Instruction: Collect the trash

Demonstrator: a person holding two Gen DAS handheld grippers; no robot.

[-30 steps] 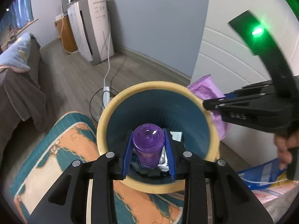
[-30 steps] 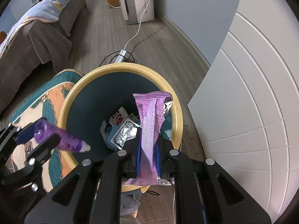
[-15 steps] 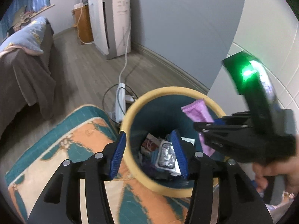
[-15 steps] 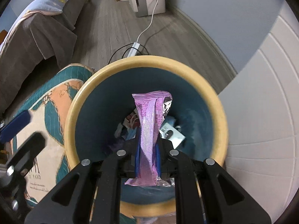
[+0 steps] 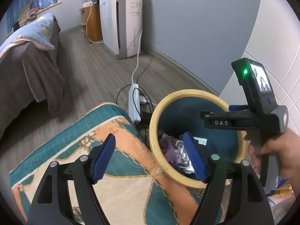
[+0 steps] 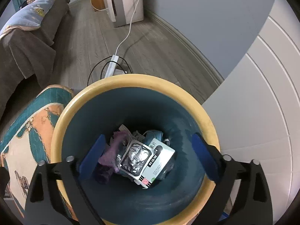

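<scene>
Two grippers, left gripper [image 5: 150, 161] and right gripper [image 6: 150, 155], hang empty with jaws opening above the yellow-rimmed bin [image 6: 131, 80], the purple wrapper [image 6: 112, 153] lying below the right jaws, which could snag the rim when lifted.

**Readable text in my two camera views**

From my left wrist camera I read the white capital letters "DAS" on the side of the black right gripper [image 5: 225, 119], printed on its horizontal bar above the bin [image 5: 187, 92]. From my right wrist camera I see a white and green box [image 6: 159, 161] lying among the trash at the bottom of the bin. It carries a dark band with white Chinese characters, which are too small and tilted for me to read with certainty, and finer print below that is illegible. I can read no other writing in either view.
</scene>
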